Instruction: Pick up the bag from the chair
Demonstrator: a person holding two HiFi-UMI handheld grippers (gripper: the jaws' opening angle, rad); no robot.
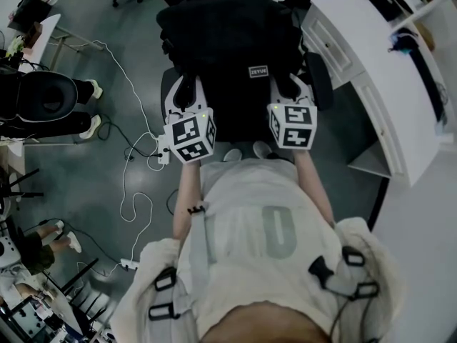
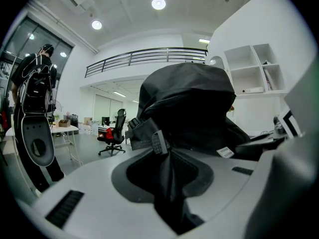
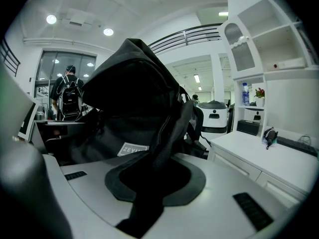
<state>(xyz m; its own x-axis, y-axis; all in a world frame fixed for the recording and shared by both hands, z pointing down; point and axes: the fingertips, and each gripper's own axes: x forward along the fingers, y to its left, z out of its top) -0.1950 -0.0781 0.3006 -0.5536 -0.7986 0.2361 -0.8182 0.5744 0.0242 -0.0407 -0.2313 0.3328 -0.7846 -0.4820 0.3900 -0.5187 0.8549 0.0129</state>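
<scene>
A black backpack [image 1: 228, 34] with a small white label covers the seat of a chair whose armrest [image 1: 320, 79] shows at its right. My left gripper [image 1: 184, 91] is at the bag's near left side and my right gripper [image 1: 288, 88] at its near right. In the left gripper view the jaws are shut on a black shoulder strap [image 2: 172, 178], with the bag [image 2: 189, 103] looming just beyond. The right gripper view has the other strap [image 3: 159, 133] clamped between the jaws below the bag [image 3: 129, 98]. I cannot tell whether the bag rests on the seat.
A white desk with drawers [image 1: 371, 70] stands close on the right. White cables [image 1: 128, 191] trail over the grey floor at left, near a seated person's legs [image 1: 78, 120]. Far off stand an office chair [image 2: 113, 133] and a person wearing a backpack [image 2: 35, 83].
</scene>
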